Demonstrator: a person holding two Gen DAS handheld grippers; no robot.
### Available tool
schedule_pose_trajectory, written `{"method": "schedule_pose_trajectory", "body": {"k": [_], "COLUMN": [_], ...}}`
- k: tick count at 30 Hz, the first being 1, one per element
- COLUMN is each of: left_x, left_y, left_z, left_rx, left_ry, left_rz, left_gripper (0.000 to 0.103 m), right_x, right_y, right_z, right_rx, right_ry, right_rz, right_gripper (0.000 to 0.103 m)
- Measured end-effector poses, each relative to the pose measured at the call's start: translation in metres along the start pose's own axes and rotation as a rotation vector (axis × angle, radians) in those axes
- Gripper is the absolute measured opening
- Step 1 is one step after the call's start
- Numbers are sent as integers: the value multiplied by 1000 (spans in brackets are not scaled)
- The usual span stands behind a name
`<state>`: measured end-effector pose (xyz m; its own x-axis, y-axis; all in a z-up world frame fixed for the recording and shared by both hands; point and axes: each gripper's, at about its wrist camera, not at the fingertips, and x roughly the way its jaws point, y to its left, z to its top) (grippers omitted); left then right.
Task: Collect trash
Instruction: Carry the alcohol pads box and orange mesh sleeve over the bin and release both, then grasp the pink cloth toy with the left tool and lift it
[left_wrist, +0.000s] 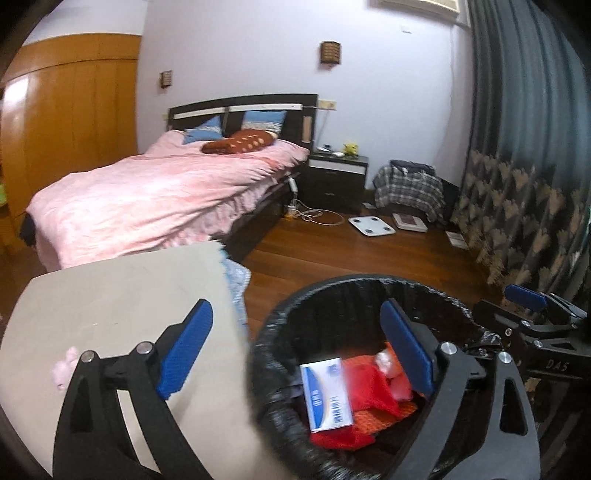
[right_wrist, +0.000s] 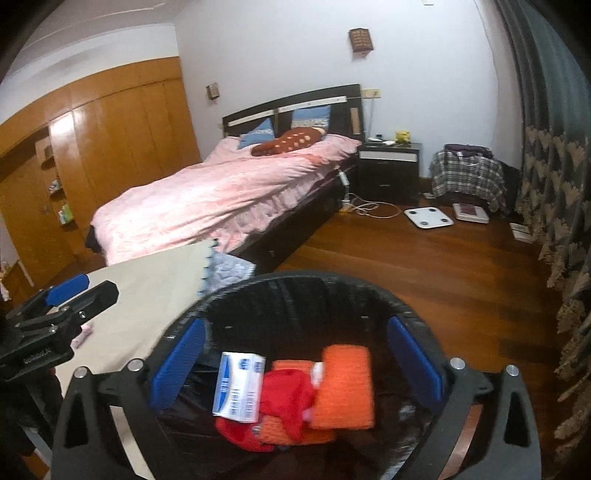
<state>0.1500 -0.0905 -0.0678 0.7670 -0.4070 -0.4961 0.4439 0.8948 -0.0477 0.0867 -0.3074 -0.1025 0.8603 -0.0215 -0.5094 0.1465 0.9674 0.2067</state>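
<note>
Trash (right_wrist: 295, 398) fills my black-lined bin (left_wrist: 332, 291); both pairs of fingers spread wide, empty; orange piece (right_wrist: 345, 387) looks blurred, perhaps falling.

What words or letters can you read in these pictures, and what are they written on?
"DAS": white letters on the black body of the right gripper, seen from the left wrist view.
White and blue box in the trash bin: blue print, too blurred to read.
Left gripper body in the right wrist view: a row of white characters, too blurred to read.
Nothing else is readable.
</note>
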Motion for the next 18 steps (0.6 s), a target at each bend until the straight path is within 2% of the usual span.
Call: {"method": "schedule_pose_trajectory", "body": {"k": [8,18], "left_x": [-32,-63], "left_y": [52,138], "left_z": [-5,-21], "left_rx": [-55,-118], "left_ry": [-20,-17], "left_rz": [108,301], "left_gripper": [90,90], "right_x": [12,45], "right_y": [62,152], "right_z": [0,-2], "right_rx": [-50,-145], "right_ry": [7,32], "right_rz": [97,235], "right_gripper": [97,97]}}
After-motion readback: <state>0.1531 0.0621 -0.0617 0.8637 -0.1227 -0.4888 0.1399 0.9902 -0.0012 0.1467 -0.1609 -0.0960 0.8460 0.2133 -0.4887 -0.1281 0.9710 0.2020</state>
